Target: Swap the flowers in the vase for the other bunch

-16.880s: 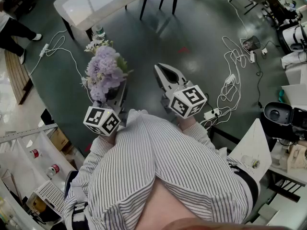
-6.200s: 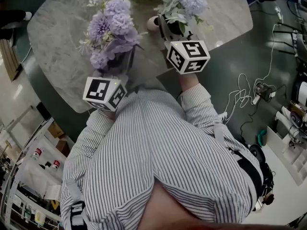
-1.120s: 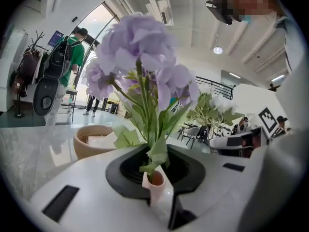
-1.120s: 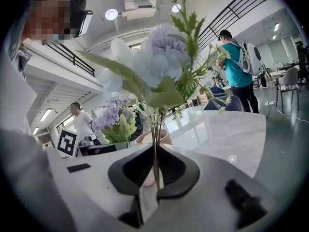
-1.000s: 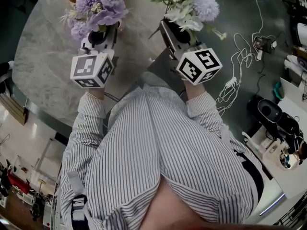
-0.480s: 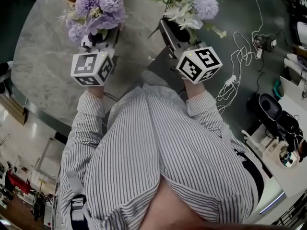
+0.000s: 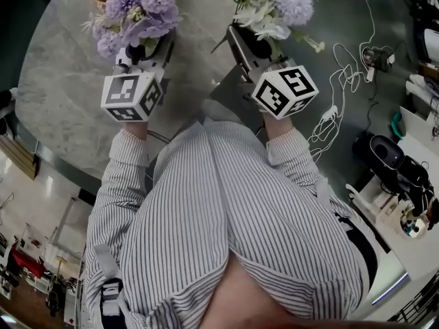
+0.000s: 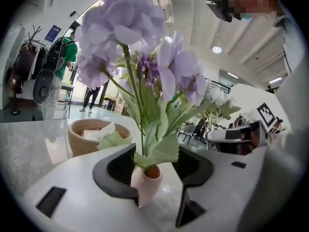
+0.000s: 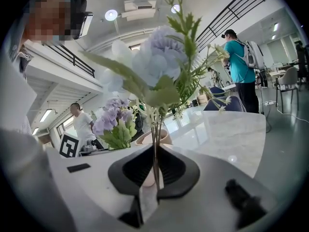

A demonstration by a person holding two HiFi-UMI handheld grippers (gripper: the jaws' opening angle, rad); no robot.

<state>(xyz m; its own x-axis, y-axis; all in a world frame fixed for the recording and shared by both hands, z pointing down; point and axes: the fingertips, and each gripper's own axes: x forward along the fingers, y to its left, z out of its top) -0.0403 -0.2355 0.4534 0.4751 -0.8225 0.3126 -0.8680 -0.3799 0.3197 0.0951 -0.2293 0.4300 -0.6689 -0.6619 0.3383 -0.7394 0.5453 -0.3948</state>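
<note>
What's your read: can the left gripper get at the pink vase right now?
Likely yes. The left gripper has just been opening its jaws, and they stand apart with the pink vase between them. Only the lower leaves of the purple bunch hang there.

Left claw (image 8: 157,152) opening round vase (image 8: 144,188) — right claw (image 9: 154,153) clamped.

Round white ceiling lamps (image 9: 111,14) light my gripper views brightly, shadows soft. The polished grey marble tabletop (image 9: 227,129) carries a small glare spot. The pale blue flower bunch (image 9: 159,52) is sharp. Wide lenses bend edges into black corners; the head view is dimmer.
</note>
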